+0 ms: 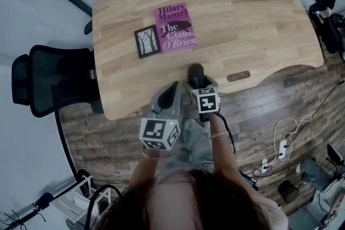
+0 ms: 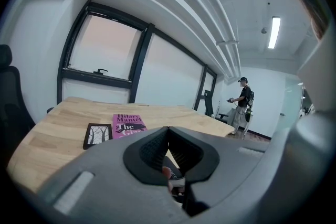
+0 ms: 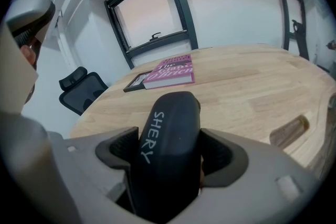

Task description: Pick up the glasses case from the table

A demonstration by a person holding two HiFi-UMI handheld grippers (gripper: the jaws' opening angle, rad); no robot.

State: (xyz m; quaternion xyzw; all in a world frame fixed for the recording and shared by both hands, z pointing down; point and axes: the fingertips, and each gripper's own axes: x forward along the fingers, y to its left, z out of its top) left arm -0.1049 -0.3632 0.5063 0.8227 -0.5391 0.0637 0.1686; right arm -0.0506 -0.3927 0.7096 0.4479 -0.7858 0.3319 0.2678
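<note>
A black glasses case (image 1: 195, 71) with "SHERY" written on it lies near the front edge of the wooden table (image 1: 259, 19). In the right gripper view the glasses case (image 3: 169, 139) fills the space between the two jaws. My right gripper (image 1: 197, 83) (image 3: 170, 150) stands open at its widest, with the case deep between its pads; I cannot make out a firm press on it. Just left of it, my left gripper (image 1: 174, 88) (image 2: 168, 130) hovers at the table edge, tips together and holding nothing.
A pink book (image 1: 175, 28) and a small black picture frame (image 1: 146, 41) lie further back on the table. A slot (image 1: 238, 76) is cut near the front edge. A black office chair (image 1: 48, 81) stands at the left. A person (image 2: 242, 102) stands far off.
</note>
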